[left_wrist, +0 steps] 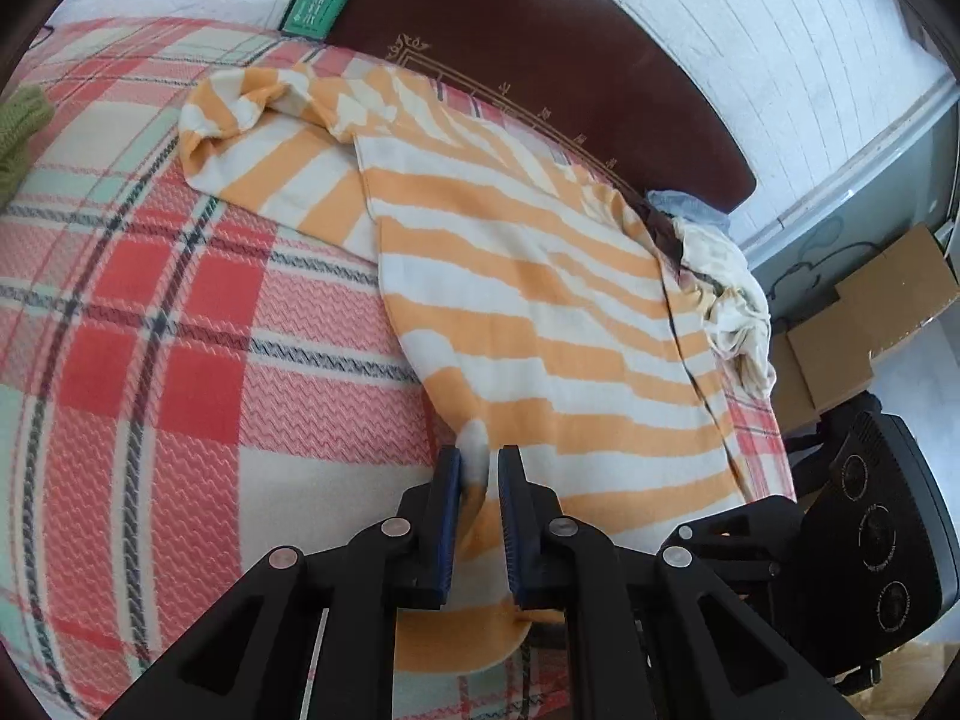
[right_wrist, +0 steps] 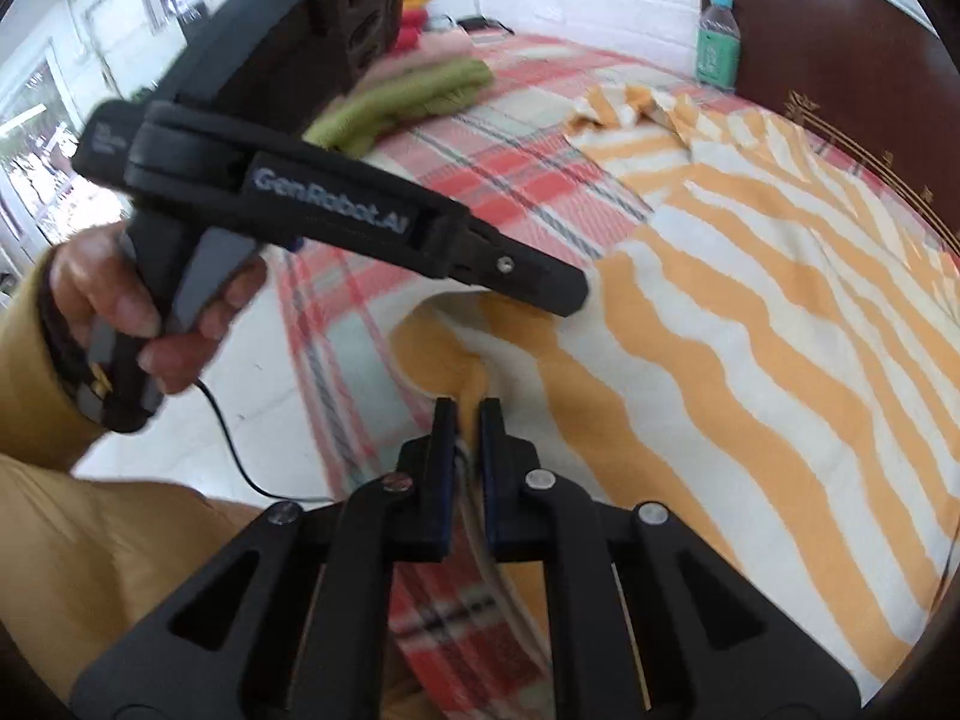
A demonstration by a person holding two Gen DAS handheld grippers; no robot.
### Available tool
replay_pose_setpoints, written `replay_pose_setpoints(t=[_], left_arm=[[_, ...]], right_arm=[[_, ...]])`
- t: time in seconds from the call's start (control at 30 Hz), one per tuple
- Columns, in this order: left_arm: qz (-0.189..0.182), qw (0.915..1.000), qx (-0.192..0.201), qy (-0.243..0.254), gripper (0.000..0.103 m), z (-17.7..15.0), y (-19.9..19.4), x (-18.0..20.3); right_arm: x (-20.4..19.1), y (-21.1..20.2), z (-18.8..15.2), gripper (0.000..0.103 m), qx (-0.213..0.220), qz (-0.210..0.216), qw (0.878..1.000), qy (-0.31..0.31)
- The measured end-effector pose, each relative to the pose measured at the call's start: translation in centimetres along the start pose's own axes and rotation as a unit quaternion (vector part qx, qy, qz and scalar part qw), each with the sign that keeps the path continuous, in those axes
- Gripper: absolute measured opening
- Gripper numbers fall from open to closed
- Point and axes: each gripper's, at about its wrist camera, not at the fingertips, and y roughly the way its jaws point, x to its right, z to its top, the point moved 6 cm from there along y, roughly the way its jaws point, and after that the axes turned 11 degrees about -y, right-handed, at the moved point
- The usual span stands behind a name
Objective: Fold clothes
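The orange-and-white striped shirt (left_wrist: 540, 300) lies spread on the plaid bedspread (left_wrist: 150, 330), stretching away ahead of both tools toward the dark headboard (left_wrist: 540, 60). The left gripper (left_wrist: 480, 468) is clamped on the near hem, a bunch of cloth between its 2 pads. The right gripper (right_wrist: 467, 420) pinches the same edge just beside it. With such shallow bites, I'd guess a quick lift could let the hem slip, or drag the crumpled far sleeve (left_wrist: 240, 114) crooked.

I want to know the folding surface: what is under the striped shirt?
The striped shirt lies on a plaid blanket, red, white and pale green, showing on its left side and near edge. What lies beneath the blanket is covered.
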Motion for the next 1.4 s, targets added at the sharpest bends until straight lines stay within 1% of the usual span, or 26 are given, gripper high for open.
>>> replay_pose_setpoints(t=[0.07, 0.13, 0.2, 0.23, 0.27, 0.33, 0.37, 0.4, 0.43, 0.47, 0.53, 0.57, 0.6, 0.67, 0.73, 0.8, 0.83, 0.9, 0.93, 0.97, 1.03, 1.1, 1.2, 1.3, 1.37, 1.4], left_arm=[[0.000, 0.9999, 0.013, 0.005, 0.011, 0.7, -1.3, 0.0], [0.018, 0.9997, 0.017, 0.006, 0.012, 0.9, -1.8, -0.7], [0.038, 0.9991, 0.020, 0.007, 0.016, 1.0, -2.1, -1.6], [0.049, 0.9986, 0.020, 0.006, 0.020, 0.9, -2.0, -2.0], [0.054, 0.9982, 0.023, 0.007, 0.030, 0.8, -2.0, -2.2], [0.054, 0.9978, 0.035, 0.012, 0.045, 0.7, -2.1, -2.2], [0.054, 0.9976, 0.041, 0.014, 0.049, 0.6, -2.2, -2.1], [0.055, 0.9973, 0.046, 0.016, 0.051, 0.6, -2.2, -2.1], [0.055, 0.9970, 0.052, 0.019, 0.058, 0.5, -2.3, -2.1], [0.055, 0.9966, 0.058, 0.021, 0.065, 0.5, -2.3, -2.0], [0.050, 0.9955, 0.074, 0.032, 0.071, 0.4, -2.7, -1.5], [0.042, 0.9946, 0.084, 0.043, 0.072, 0.5, -3.0, -0.6], [0.032, 0.9938, 0.092, 0.054, 0.072, 0.6, -3.2, 0.3], [0.012, 0.9915, 0.102, 0.079, 0.080, 0.7, -3.3, 2.3], [-0.001, 0.9888, 0.103, 0.108, 0.081, 0.6, -2.9, 4.4], [-0.007, 0.9875, 0.090, 0.129, 0.081, 0.2, -1.8, 6.1], [-0.014, 0.9872, 0.081, 0.137, 0.081, 0.0, -1.0, 7.0], [-0.027, 0.9867, 0.058, 0.150, 0.081, -0.6, 0.8, 8.5], [-0.030, 0.9866, 0.046, 0.153, 0.081, -0.9, 1.7, 9.0], [-0.031, 0.9866, 0.034, 0.156, 0.081, -1.2, 2.7, 9.6], [-0.040, 0.9858, 0.009, 0.163, 0.081, -1.9, 4.4, 10.7], [-0.042, 0.9841, -0.008, 0.172, 0.081, -2.7, 5.7, 11.6], [-0.040, 0.9817, -0.030, 0.184, 0.081, -3.7, 7.2, 12.6], [-0.037, 0.9805, -0.045, 0.187, 0.081, -4.3, 8.1, 13.0], [-0.034, 0.9804, -0.053, 0.187, 0.081, -4.6, 8.6, 13.2], [-0.032, 0.9804, -0.056, 0.186, 0.081, -4.6, 8.8, 13.2]], right_arm=[[-0.5, 0.3, 1.3, 0.009, 0.012, 0.019, 1.000, -0.001], [-0.7, 1.2, 2.2, 0.009, 0.013, 0.036, 0.999, 0.003], [-0.6, 2.5, 2.3, 0.009, 0.000, 0.040, 0.999, 0.007], [-0.5, 3.1, 2.3, 0.011, -0.008, 0.042, 0.999, 0.009], [-0.4, 3.8, 2.2, 0.013, -0.019, 0.046, 0.999, 0.012], [-0.5, 4.5, 1.7, 0.030, -0.035, 0.068, 0.997, 0.020], [-0.5, 4.2, 1.5, 0.034, -0.033, 0.070, 0.997, 0.020], [-0.5, 3.6, 1.4, 0.044, -0.025, 0.068, 0.997, 0.015], [-0.4, 2.6, 1.2, 0.049, -0.015, 0.057, 0.998, 0.011], [0.1, 1.3, 1.1, 0.049, -0.001, 0.041, 0.999, 0.012], [2.0, -2.2, 0.5, 0.049, 0.032, 0.012, 0.999, 0.037], [3.1, -4.1, 0.0, 0.049, 0.048, -0.007, 0.997, 0.053], [4.4, -6.1, -0.8, 0.051, 0.061, -0.033, 0.995, 0.072], [7.0, -10.4, -2.9, 0.055, 0.082, -0.092, 0.986, 0.109], [9.5, -14.3, -6.0, 0.060, 0.084, -0.154, 0.972, 0.156], [11.5, -17.6, -9.6, 0.061, 0.077, -0.210, 0.953, 0.204], [12.3, -18.8, -11.4, 0.065, 0.070, -0.229, 0.944, 0.227], [13.6, -20.6, -15.1, 0.068, 0.050, -0.261, 0.926, 0.269], [13.9, -21.1, -16.7, 0.068, 0.038, -0.273, 0.918, 0.286], [14.0, -21.3, -18.0, 0.068, 0.029, -0.276, 0.913, 0.298], [13.8, -21.9, -20.3, 0.068, 0.017, -0.270, 0.909, 0.317], [13.2, -21.6, -21.8, 0.068, 0.009, -0.259, 0.910, 0.324], [12.7, -20.6, -23.0, 0.068, -0.003, -0.253, 0.912, 0.324], [12.4, -19.8, -23.4, 0.068, 0.004, -0.254, 0.915, 0.313], [12.4, -19.5, -23.0, 0.060, 0.012, -0.245, 0.921, 0.304], [12.4, -19.3, -22.8, 0.048, 0.013, -0.243, 0.923, 0.299]])
